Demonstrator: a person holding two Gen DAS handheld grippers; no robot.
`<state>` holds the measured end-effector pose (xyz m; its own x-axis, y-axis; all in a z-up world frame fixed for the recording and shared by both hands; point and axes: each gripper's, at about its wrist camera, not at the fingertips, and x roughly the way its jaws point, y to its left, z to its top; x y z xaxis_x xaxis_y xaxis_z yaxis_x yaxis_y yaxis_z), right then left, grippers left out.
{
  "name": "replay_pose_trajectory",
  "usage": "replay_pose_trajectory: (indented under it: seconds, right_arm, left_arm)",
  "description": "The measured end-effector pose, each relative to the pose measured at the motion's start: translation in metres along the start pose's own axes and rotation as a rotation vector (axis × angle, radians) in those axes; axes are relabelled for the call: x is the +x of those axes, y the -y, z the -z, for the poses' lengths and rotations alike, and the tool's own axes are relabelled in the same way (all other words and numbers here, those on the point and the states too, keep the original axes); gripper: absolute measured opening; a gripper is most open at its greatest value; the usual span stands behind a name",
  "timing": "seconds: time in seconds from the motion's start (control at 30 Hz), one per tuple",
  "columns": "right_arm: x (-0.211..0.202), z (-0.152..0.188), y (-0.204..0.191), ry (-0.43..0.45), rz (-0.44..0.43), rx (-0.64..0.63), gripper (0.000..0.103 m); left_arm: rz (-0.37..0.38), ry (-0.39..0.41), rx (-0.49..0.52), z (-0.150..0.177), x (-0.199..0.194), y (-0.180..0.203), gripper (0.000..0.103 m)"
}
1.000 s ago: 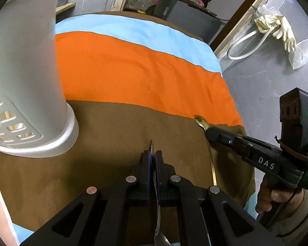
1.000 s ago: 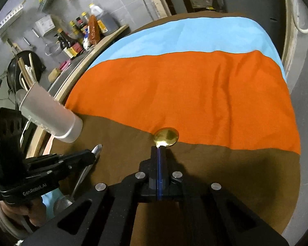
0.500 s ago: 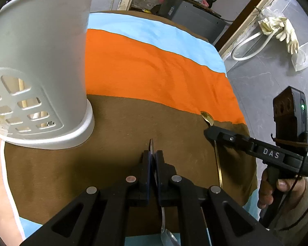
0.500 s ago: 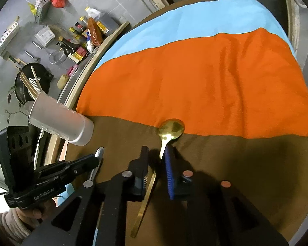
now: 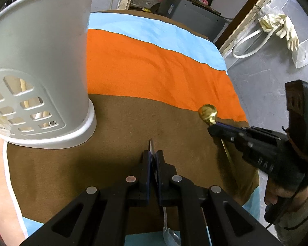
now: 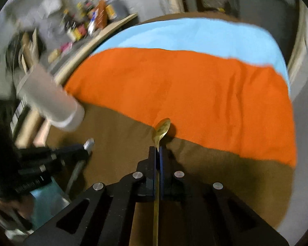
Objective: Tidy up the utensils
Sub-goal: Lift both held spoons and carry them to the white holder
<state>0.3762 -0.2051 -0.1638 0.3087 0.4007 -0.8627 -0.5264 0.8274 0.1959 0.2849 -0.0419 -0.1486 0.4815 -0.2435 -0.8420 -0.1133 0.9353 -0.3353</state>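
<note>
Both tools angle steeply down over the cloth-covered bench. The left tool is clamped on a silver spoon beside the white utensil holder. The right tool pinches a gold spoon, bowl forward, over the brown stripe. Its side lettering is unreadable.

Left gripper, lower centre of its view, jaws clamped on a thin silver handle. Right gripper (hand at lower right) closing on the gold spoon.
</note>
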Motion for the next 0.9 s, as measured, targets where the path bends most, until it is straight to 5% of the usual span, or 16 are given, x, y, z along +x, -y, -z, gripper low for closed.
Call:
replay_pose_trajectory:
  seconds: [0.1,0.9]
  right_arm:
    - [0.001,0.0,-0.013,-0.02,0.041,-0.069,0.003]
    - [0.013,-0.006,0.001,-0.097,-0.049,0.032,0.004]
  left_arm:
    - [0.0,0.0,-0.001,0.001,-0.001,0.0,0.007]
    - [0.035,-0.028,0.117,0.012,-0.008,0.013,0.002]
